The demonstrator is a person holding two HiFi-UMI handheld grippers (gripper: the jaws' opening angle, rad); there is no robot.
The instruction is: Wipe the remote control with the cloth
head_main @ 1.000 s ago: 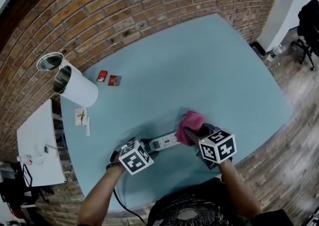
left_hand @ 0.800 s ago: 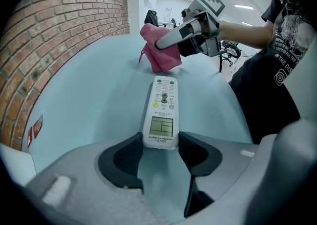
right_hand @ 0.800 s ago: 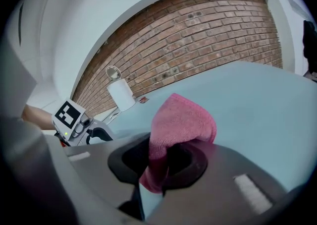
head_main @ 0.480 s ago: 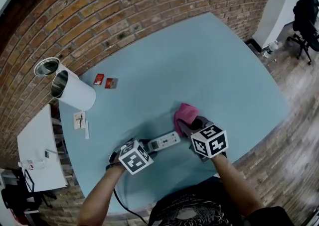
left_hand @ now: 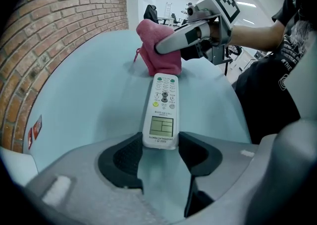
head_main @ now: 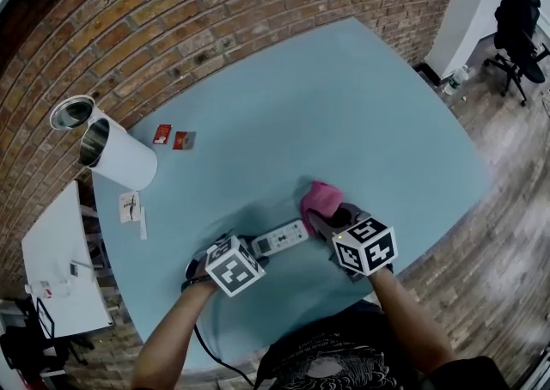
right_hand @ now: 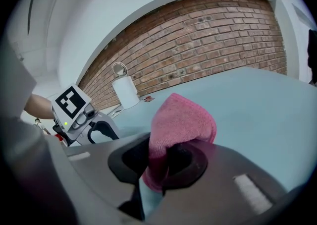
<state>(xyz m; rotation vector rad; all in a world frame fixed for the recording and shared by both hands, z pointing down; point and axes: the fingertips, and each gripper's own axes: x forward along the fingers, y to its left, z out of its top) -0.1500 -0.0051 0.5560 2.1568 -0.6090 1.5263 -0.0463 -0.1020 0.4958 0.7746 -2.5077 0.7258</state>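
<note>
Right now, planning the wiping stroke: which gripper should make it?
Right. The right gripper is shut on the pink cloth by the remote control's far end; the left gripper clamps its near end.

Table top (head_main: 344, 105): smooth, matt, pale blue.
Wall (head_main: 215, 10): rough red brick, matt.
Cloth (head_main: 320, 199): pink, fuzzy nap.
Remote control (left_hand: 162, 112): white plastic, slight gloss; grey LCD pane.
Left gripper (left_hand: 161, 152) & right gripper (right_hand: 163, 162): grey matt plastic, blk ribbed pads.
Canister (head_main: 116, 156): white matt outside, shiny metal inside.
Floor (head_main: 498, 234): wood planks.
</note>
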